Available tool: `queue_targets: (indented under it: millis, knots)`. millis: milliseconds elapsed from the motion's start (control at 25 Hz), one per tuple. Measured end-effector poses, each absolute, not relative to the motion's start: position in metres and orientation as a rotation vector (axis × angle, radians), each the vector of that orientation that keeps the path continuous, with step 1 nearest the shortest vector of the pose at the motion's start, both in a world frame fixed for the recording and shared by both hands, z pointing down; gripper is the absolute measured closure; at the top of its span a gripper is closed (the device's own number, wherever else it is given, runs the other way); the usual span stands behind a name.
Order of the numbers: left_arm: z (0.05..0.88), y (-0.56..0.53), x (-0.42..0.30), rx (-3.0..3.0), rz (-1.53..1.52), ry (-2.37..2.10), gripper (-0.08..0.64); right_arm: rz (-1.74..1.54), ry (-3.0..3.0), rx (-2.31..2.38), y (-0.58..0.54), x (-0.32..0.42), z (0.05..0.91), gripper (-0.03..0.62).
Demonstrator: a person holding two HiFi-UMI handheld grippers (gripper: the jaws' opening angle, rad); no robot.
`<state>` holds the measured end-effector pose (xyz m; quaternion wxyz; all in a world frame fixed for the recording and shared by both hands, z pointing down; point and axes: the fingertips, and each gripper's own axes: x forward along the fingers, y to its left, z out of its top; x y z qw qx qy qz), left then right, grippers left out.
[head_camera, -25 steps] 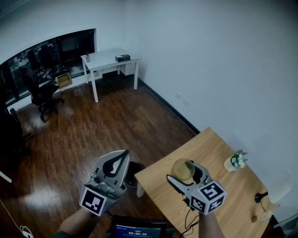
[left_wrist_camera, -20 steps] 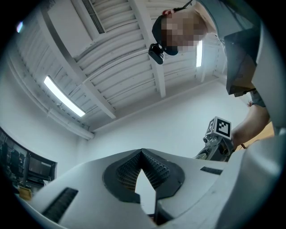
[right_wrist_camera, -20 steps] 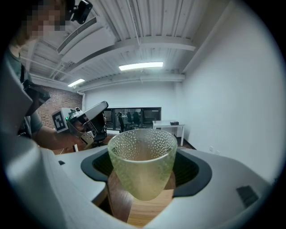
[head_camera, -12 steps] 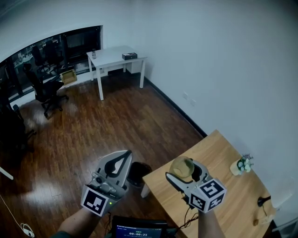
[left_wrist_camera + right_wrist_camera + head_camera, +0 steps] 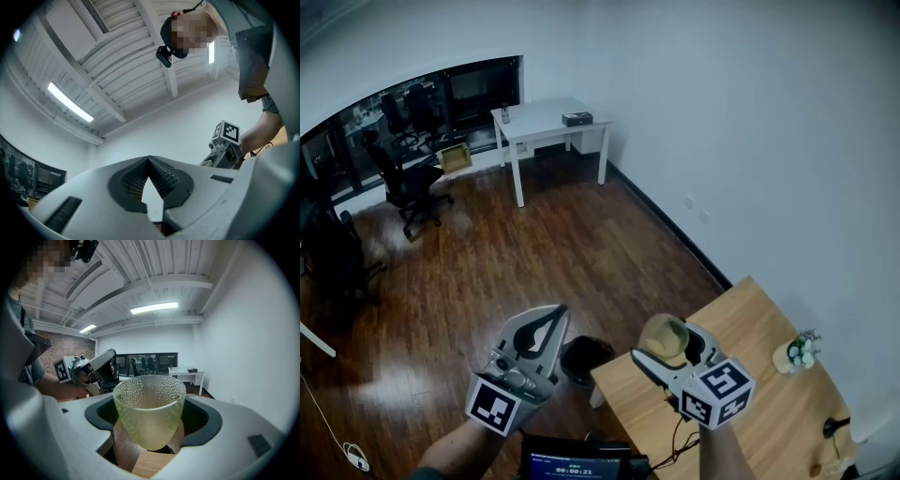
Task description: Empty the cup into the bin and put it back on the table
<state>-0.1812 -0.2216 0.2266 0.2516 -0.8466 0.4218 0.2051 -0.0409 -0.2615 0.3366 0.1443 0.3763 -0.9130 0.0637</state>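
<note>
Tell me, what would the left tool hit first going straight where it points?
Probably nothing close: the shut left tool aims into open air, with only the white wall ahead; depth is unclear.

An office; white desk (image 5: 548, 119); swivel chairs (image 5: 405, 183).

The head view is dim and bluish, a little soft, with pale glare on the wooden floor (image 5: 403, 370). Both gripper views bend strongly at the edges and have black corners. There the ceiling light strips (image 5: 154, 308) shine bright. The cup (image 5: 149, 408) looks sharp, while the near foreground is blurred.
</note>
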Motion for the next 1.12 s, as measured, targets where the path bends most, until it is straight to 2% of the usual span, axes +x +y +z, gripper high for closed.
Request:
queue_targets:
  millis: [640, 1120]
  knots:
    - [0.227, -0.271, -0.152, -2.299, 0.504, 1.188, 0.569, 0.182, -2.678, 1.033, -0.319, -0.021, 0.34, 0.201]
    - [0.238, -0.312, -0.166, -2.369, 0.495, 1.135, 0.569, 0.104, -2.567, 1.09, -0.35, -0.039, 0.354, 0.201]
